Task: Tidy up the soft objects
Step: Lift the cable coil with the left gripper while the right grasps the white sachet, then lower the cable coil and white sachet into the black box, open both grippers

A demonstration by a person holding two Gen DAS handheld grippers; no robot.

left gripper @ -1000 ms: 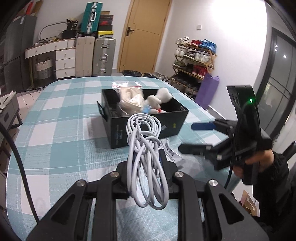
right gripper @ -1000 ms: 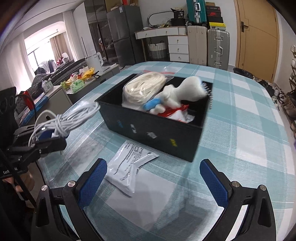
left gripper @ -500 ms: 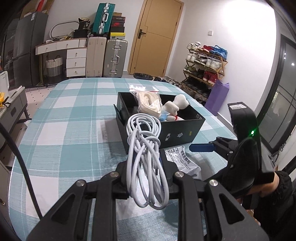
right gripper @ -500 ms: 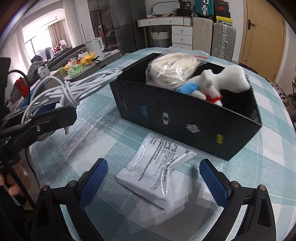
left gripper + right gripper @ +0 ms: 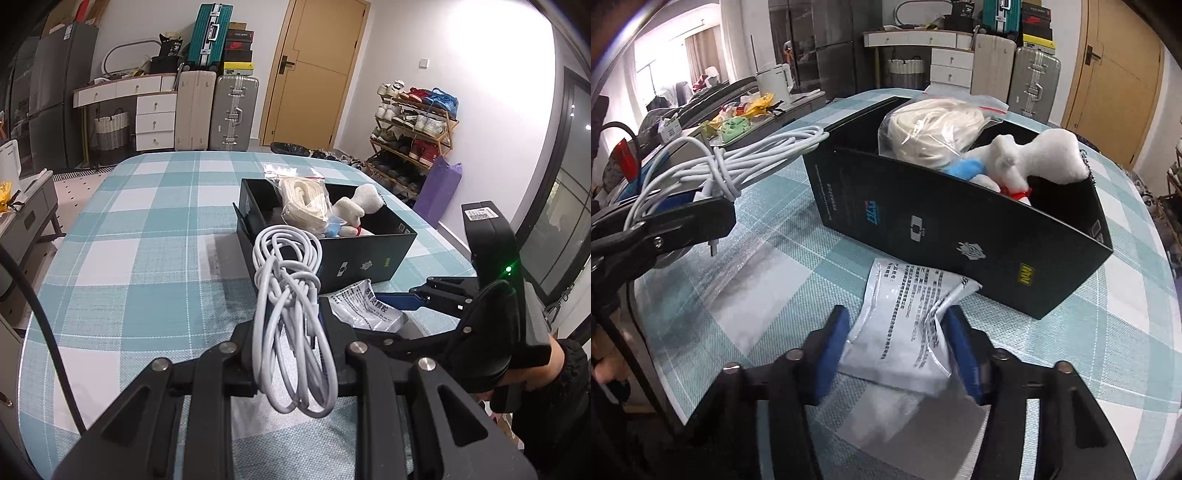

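Observation:
My left gripper (image 5: pixel 290 325) is shut on a coiled white cable (image 5: pixel 288 310), held above the table in front of the black box (image 5: pixel 354 258); the cable also shows in the right wrist view (image 5: pixel 738 162). The box (image 5: pixel 960 236) holds a bagged cream rope (image 5: pixel 934 129) and a white plush toy (image 5: pixel 1034 155). My right gripper (image 5: pixel 899 354) is low at the table, its blue pads (image 5: pixel 831 350) closing on both sides of a white printed packet (image 5: pixel 905 325) that lies against the box front. The packet also shows in the left wrist view (image 5: pixel 365 306).
The table has a teal and white checked cloth (image 5: pixel 147 258). Suitcases (image 5: pixel 214 107), drawers and a door stand beyond the far end. A shoe rack (image 5: pixel 413 136) is at the right. A cluttered side counter (image 5: pixel 738 118) runs along the table's left in the right wrist view.
My right gripper has moved down and forward onto the packet and its jaws have narrowed around it. My left gripper has kept hold of the cable and drawn back a little from the box.

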